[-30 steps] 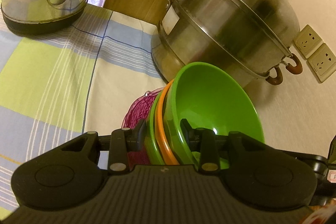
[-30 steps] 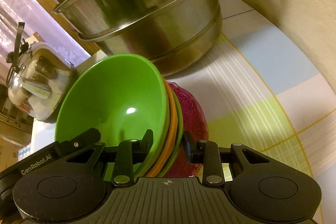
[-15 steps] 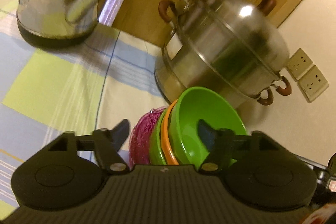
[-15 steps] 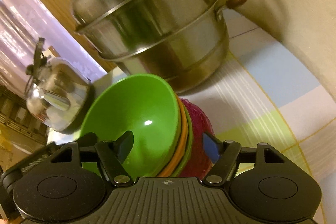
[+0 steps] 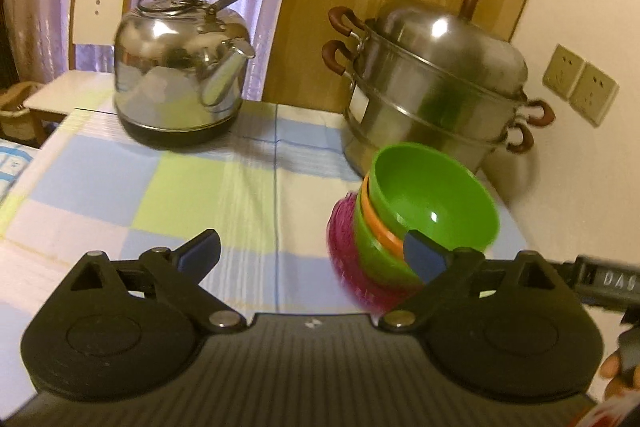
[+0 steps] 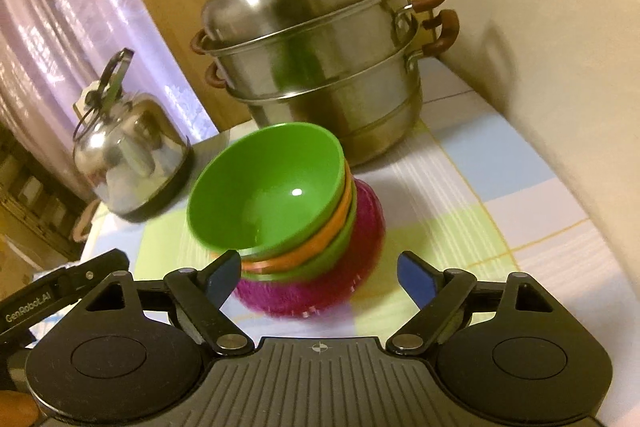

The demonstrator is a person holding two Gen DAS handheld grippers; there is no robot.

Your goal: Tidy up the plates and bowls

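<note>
- Left wrist view, nearest first: my left gripper (image 5: 312, 251) stands spread wide and released, nothing between its pads; its jaws have just been opening.
- My right gripper (image 6: 320, 273) is likewise released, jaws just opened, and sits more squarely behind the stack.
- The stack of bowls (image 5: 412, 223) rests on the checked tablecloth (image 5: 188, 195), ahead and right of the left gripper, leaning off upright.
- A second ago both grippers pinched the stack's rims; now both are clear, pulled back.
- Beyond: steamer pot (image 5: 436, 83), kettle (image 5: 180, 75).
</note>
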